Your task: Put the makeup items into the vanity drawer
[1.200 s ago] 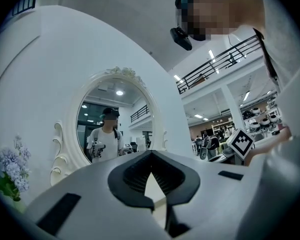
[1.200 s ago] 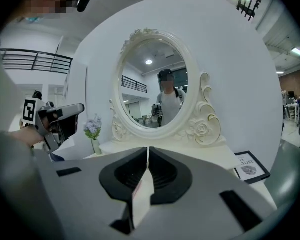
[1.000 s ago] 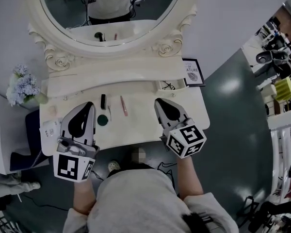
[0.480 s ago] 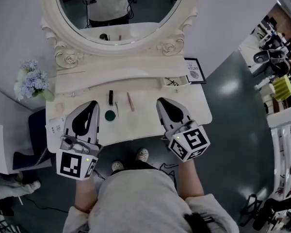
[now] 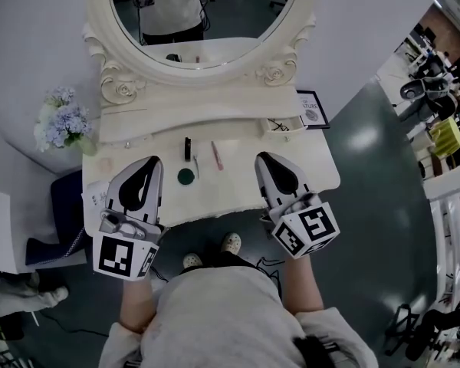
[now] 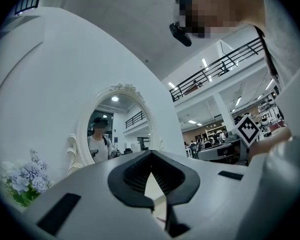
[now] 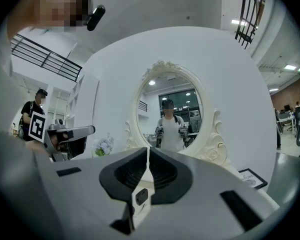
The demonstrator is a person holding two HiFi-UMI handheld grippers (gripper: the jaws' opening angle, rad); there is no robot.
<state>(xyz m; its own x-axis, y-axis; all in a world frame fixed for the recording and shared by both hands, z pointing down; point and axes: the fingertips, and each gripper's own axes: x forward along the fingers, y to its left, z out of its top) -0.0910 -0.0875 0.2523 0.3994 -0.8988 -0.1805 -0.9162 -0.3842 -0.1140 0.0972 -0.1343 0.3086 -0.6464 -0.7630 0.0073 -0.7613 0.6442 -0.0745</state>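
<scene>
Plainly, the left gripper [image 6: 150,153] and the right gripper [image 7: 148,149] each have their jaws pressed together, with nothing between them. Both hover over the front edge of the vanity top [image 5: 238,186]. Between them lie the makeup items: a black tube [image 5: 187,148], a pink stick [image 5: 216,156] and a round dark compact [image 5: 185,176]. The oval mirror [image 5: 207,14] stands behind.

Small framed sign [image 5: 313,110], print perhaps ending "TURE"
</scene>
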